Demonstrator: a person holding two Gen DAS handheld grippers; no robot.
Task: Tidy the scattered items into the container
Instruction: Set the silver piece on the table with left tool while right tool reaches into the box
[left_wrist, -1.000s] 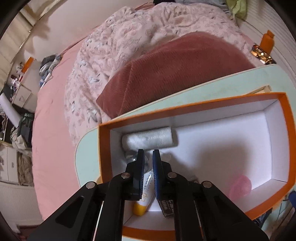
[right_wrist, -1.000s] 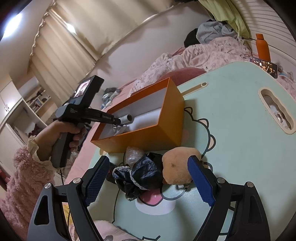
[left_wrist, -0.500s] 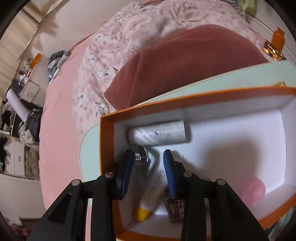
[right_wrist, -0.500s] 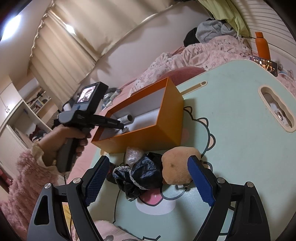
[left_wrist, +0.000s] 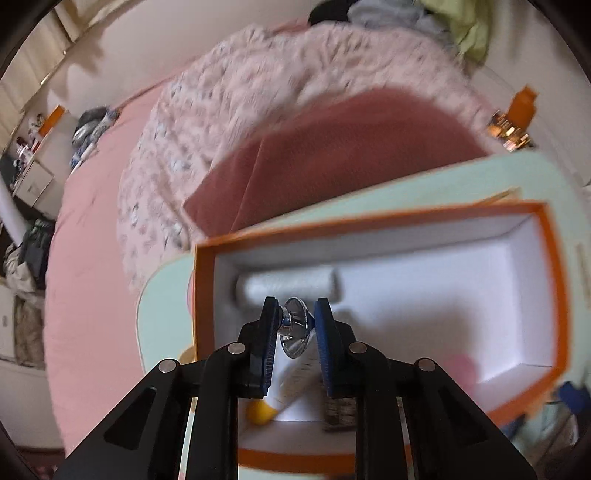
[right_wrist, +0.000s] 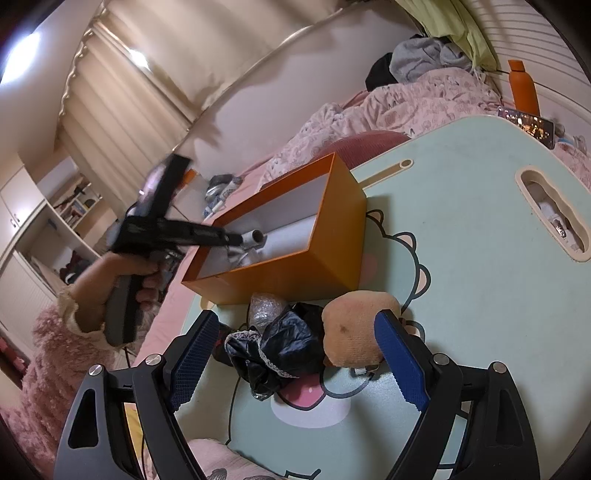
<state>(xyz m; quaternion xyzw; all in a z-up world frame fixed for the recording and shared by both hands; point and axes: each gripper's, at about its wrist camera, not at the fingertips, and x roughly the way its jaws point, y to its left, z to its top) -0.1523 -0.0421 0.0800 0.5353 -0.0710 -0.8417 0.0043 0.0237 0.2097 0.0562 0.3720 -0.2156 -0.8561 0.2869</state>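
Observation:
The orange box (left_wrist: 369, 221) with a white inside stands on the mint table (right_wrist: 461, 258). In it lie a white roll (left_wrist: 291, 284), a tube with a yellow cap (left_wrist: 291, 380), a dark packet (left_wrist: 340, 410) and a blurred pink item (left_wrist: 461, 363). My left gripper (left_wrist: 295, 314) hangs over the box's left end, jaws closing, pads pressing on a small shiny suction cup (left_wrist: 293, 334). My right gripper (right_wrist: 295, 317) stands open near the table's front, with a black lacy cloth (right_wrist: 284, 347) and a tan plush lump (right_wrist: 354, 328) between its fingers. A clear crinkled wrap (right_wrist: 264, 308) lies behind the cloth.
A dark red cushion (left_wrist: 351, 147) and a pink floral quilt (left_wrist: 240, 103) lie just beyond the table. A phone (right_wrist: 526, 122) and an orange bottle (right_wrist: 522, 88) sit at the far right corner. A slot (right_wrist: 550, 210) with small things is cut into the table's right side.
The left jaws opened, then closed again with the shiny suction cup between the pads, and the gripper rose a little. The right gripper kept still.

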